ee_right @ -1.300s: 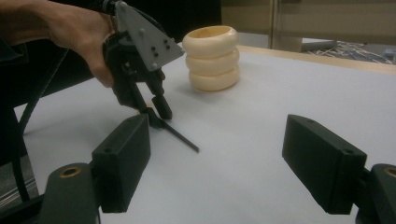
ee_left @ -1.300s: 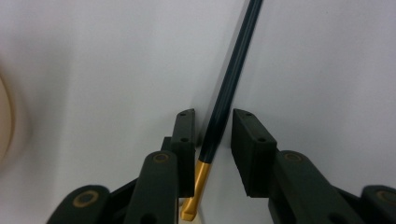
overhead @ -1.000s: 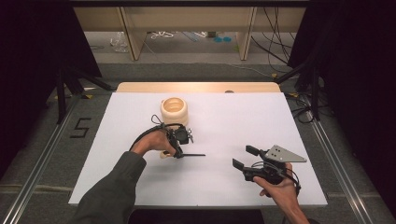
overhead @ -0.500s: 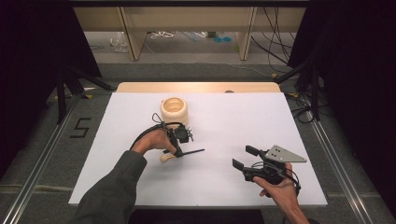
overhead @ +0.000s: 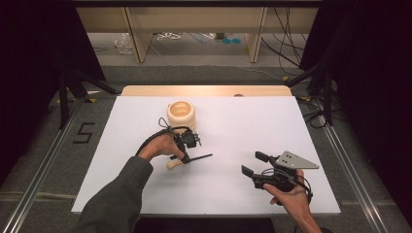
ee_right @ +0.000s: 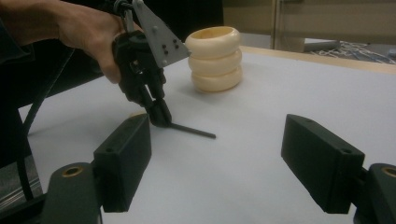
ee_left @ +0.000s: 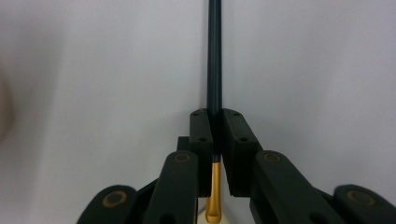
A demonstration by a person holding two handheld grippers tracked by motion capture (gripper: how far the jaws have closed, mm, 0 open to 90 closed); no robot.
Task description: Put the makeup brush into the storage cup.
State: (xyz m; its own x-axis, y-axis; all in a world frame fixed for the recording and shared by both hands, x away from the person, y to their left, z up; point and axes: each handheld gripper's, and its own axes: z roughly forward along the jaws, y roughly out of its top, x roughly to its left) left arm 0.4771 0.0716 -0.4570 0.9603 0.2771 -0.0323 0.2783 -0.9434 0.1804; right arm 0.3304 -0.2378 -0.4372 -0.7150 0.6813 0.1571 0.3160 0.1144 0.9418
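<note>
Our left gripper (overhead: 187, 156) has just been closing, and its jaws now clamp flat on the thin dark rod (ee_left: 214, 56) of a small tool, right where the dark shaft meets its golden, wooden-looking handle (ee_left: 214, 196). A second ago the tool lay flat on the white table (overhead: 243, 121); now its tip (overhead: 206, 156) points toward the middle, the handle end (overhead: 172, 165) sticking out behind our hand. We judge the pickup secured. Our right gripper (overhead: 253, 164) rests wide open and empty, well apart. The cream ringed pot (overhead: 181, 115) stands just behind, likely where the tool goes.
</note>
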